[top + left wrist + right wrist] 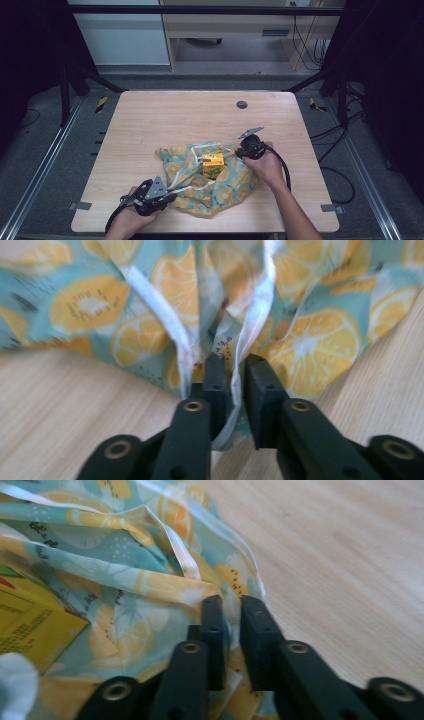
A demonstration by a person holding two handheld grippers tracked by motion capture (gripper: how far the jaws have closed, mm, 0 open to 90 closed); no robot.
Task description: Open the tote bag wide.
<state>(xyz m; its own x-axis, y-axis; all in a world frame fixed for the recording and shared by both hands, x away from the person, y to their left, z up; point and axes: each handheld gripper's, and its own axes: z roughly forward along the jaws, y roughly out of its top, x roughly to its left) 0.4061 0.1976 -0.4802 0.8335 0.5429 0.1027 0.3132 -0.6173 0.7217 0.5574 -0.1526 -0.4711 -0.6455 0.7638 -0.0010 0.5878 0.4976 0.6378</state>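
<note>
Bag [220, 187], a crumpled lemon-print fabric one with white ribbon trim, lies at lower centre of the high view on the table [165, 120], with a small yellow box [213, 165] resting on it just left of the right hand. Its long axis runs from lower left to upper right, and a gripper sits at each end of that line. The left gripper [234, 371] has its jaws nearly closed on a fold of cloth and white ribbon [255, 320] at the bag's lower-left edge. The right gripper [231, 611] has its jaws drawn in on the hem at the upper-right edge; the box shows at the left of its view. My guess is the next move spreads the mouth, each hand pulling outward along that axis. The table is pale wood with a grommet [242, 104] near its far edge and bare board all round. Beyond it are a grey floor, a dark frame and loose cables.
</note>
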